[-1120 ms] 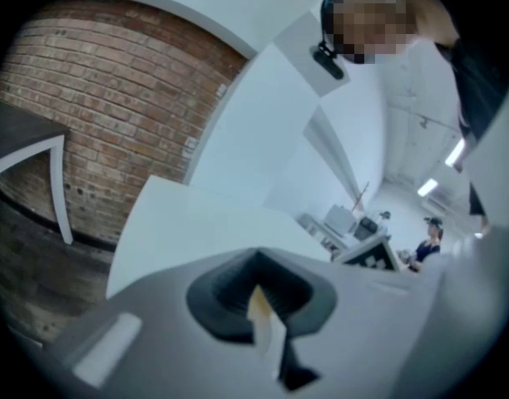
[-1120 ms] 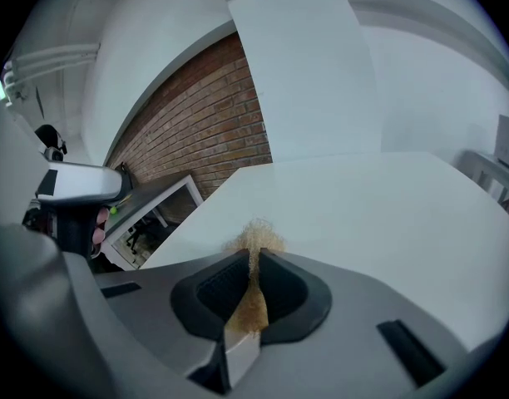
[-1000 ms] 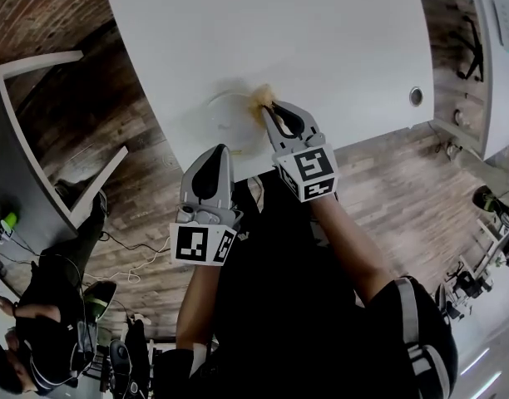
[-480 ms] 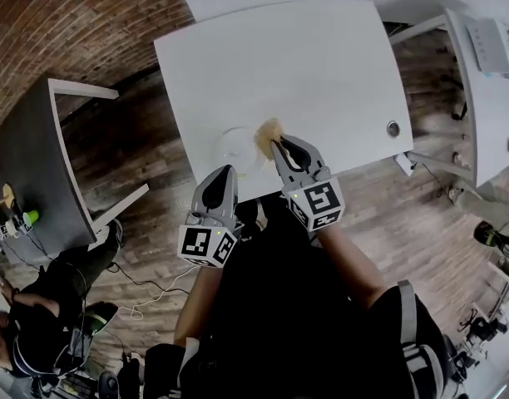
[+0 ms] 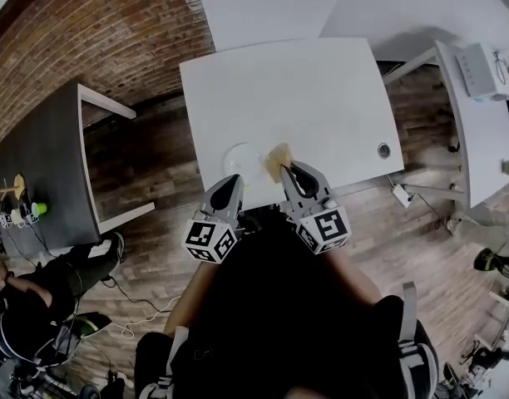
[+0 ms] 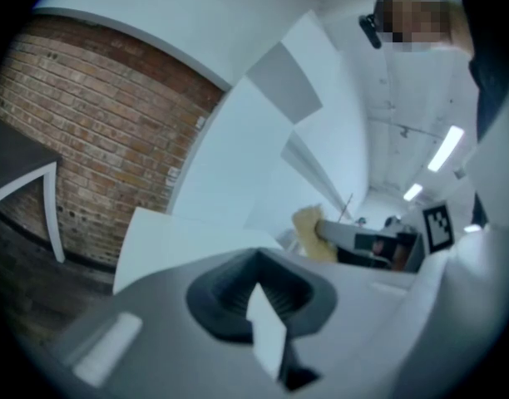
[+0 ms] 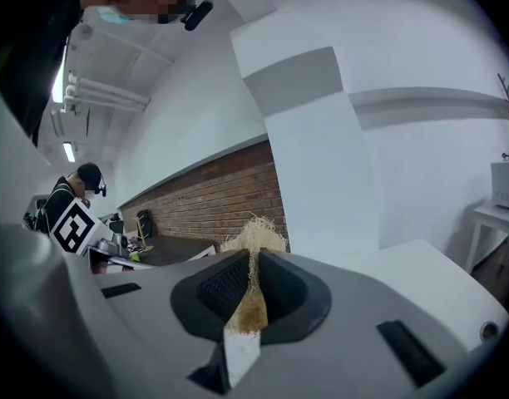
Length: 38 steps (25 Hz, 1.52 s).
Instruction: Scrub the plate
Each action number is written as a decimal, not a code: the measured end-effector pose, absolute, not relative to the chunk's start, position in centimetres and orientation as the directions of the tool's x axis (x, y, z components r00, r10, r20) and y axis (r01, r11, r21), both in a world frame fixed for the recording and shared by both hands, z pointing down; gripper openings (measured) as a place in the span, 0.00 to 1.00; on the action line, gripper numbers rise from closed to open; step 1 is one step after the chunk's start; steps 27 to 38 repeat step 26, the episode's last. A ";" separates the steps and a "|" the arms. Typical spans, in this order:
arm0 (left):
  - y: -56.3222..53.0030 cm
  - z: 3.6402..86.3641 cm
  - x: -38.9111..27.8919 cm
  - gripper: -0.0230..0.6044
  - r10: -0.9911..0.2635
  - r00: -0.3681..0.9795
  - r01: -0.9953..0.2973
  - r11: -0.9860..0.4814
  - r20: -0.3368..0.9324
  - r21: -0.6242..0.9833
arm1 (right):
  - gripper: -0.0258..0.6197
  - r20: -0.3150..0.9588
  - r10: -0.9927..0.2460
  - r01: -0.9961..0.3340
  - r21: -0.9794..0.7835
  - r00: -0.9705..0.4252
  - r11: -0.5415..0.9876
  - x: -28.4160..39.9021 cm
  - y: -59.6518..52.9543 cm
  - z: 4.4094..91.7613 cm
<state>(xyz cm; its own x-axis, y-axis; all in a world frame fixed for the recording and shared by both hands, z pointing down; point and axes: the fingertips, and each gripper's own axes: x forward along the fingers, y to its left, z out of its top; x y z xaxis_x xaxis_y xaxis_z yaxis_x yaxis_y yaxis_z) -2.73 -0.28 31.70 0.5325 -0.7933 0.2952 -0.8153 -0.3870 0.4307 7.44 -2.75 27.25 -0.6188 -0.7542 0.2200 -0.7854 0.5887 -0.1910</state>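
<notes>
Pinching scrubber [image 7: 254,238], right gripper [image 7: 249,279], beside plate [image 5: 240,158]

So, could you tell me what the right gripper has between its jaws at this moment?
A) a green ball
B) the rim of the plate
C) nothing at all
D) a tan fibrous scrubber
D: in the right gripper view the right gripper has its jaws closed on a tan fibrous scrubber, and the head view shows that pad at the right edge of the plate.
</notes>
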 end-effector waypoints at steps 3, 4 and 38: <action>-0.1 31.5 -2.8 0.04 -0.795 0.532 -0.816 -0.390 0.292 0.426 | 0.09 0.214 -0.755 -0.785 -0.179 -0.620 0.593 7.4 -2.3 26.5; -0.1 31.4 -2.7 0.04 -0.796 0.532 -0.815 -0.390 0.289 0.428 | 0.09 0.211 -0.755 -0.784 -0.175 -0.620 0.595 7.4 -2.2 26.3; -0.4 31.3 -3.4 0.04 -0.801 0.528 -0.816 -0.385 0.283 0.431 | 0.09 0.214 -0.759 -0.788 -0.155 -0.615 0.595 6.8 -2.2 26.1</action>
